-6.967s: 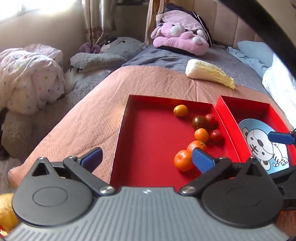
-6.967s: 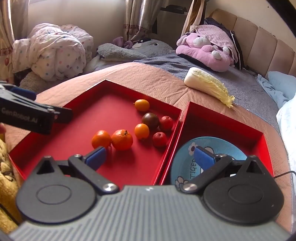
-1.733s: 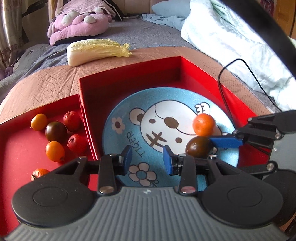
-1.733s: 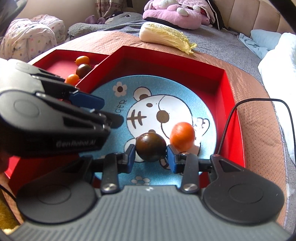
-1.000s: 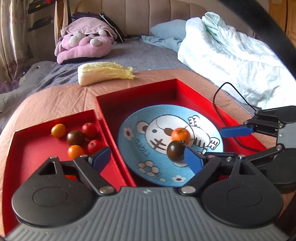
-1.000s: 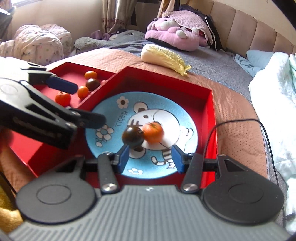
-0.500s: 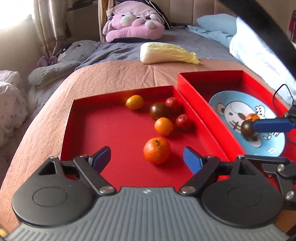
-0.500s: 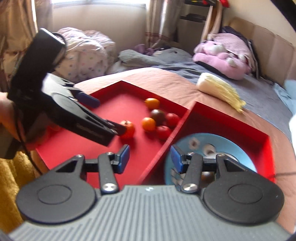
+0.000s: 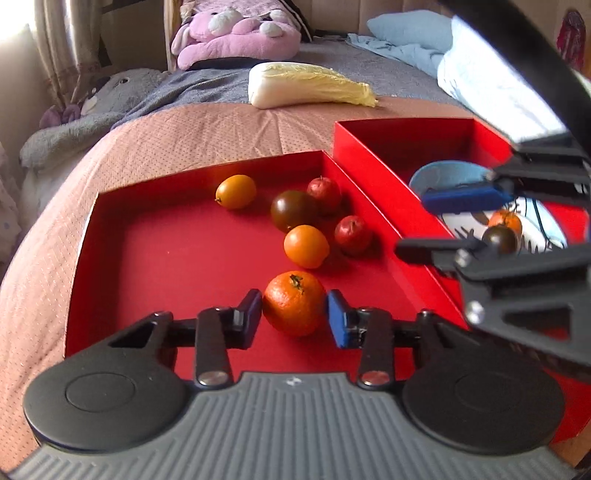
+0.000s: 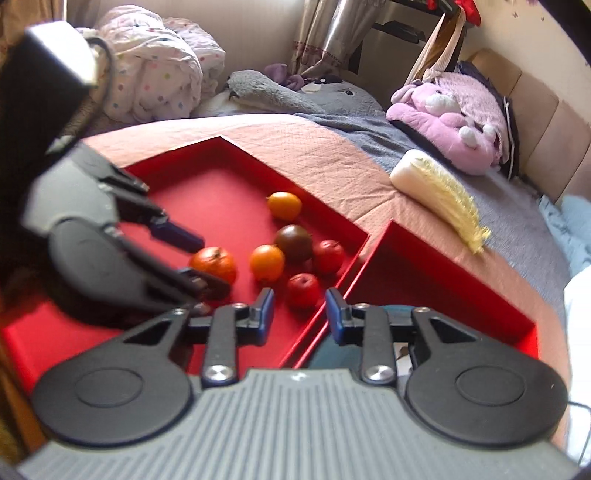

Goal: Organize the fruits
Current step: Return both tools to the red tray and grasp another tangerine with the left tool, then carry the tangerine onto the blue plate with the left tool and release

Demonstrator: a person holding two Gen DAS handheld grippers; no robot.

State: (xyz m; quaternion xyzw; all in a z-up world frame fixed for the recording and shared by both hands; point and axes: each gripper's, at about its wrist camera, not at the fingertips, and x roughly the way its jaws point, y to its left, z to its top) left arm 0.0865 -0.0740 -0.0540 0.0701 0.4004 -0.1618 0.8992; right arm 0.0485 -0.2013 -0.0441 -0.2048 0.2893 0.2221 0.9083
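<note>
Left wrist view: left gripper (image 9: 294,314), jaws just closing, is pinching the round orange tangerine (image 9: 294,302) in the red cardboard tray (image 9: 177,254); five smaller fruits are crowding at twelve o'clock. Right gripper (image 10: 299,314), jaws narrowing, is holding nothing.

1. A bed fills the room, spread with a salmon-pink dotted cover (image 9: 207,129) at the near end and a grey blanket (image 9: 207,83) beyond it.
2. A tan padded headboard (image 10: 546,107) in upright panels backs the bed.
3. A pink plush toy (image 9: 236,33) lies near the headboard; a grey plush toy (image 10: 295,94) slumps at the bed's edge.
4. A light blue pillow (image 9: 410,31) and a pale rumpled duvet (image 9: 491,88) sit on one side.
5. A white quilt with coloured dots (image 10: 159,77) is bundled by the plain cream wall (image 10: 243,33).
6. Patterned curtains (image 10: 325,33) hang behind; daylight falls bright across the bedding.
</note>
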